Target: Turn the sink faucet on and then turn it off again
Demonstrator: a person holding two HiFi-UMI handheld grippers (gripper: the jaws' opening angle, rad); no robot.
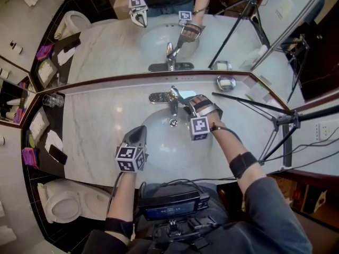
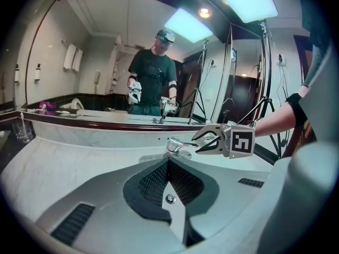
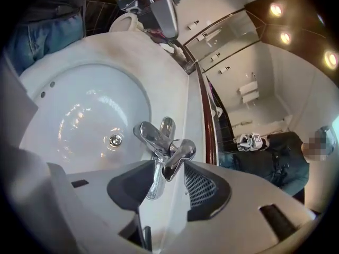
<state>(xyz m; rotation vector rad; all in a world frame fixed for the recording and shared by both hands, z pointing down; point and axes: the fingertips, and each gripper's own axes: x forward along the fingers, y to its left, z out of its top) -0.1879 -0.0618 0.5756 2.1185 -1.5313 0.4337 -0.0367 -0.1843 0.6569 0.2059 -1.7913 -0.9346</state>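
Soap (image 1: pixel 226 82) in a far-right dish (image 1: pixel 218 81) is shown by the head view alone; the faucet lever (image 3: pixel 180 155) is flanked by the released jaws of the right gripper (image 3: pixel 161 181), while the left gripper (image 1: pixel 139 129) is clenched empty.

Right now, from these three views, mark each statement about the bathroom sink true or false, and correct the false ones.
1. The left hand-held gripper has its jaws shut, with nothing between them. True.
2. The right hand-held gripper is clamped on the soap dish. False: its jaws stand open at the faucet handle, and the soap dish lies apart from it on the counter.
3. A glass stands at the counter's left end in the head view. True.
4. The toilet is on the person's right. False: it is at the lower left of the head view, on the person's left.
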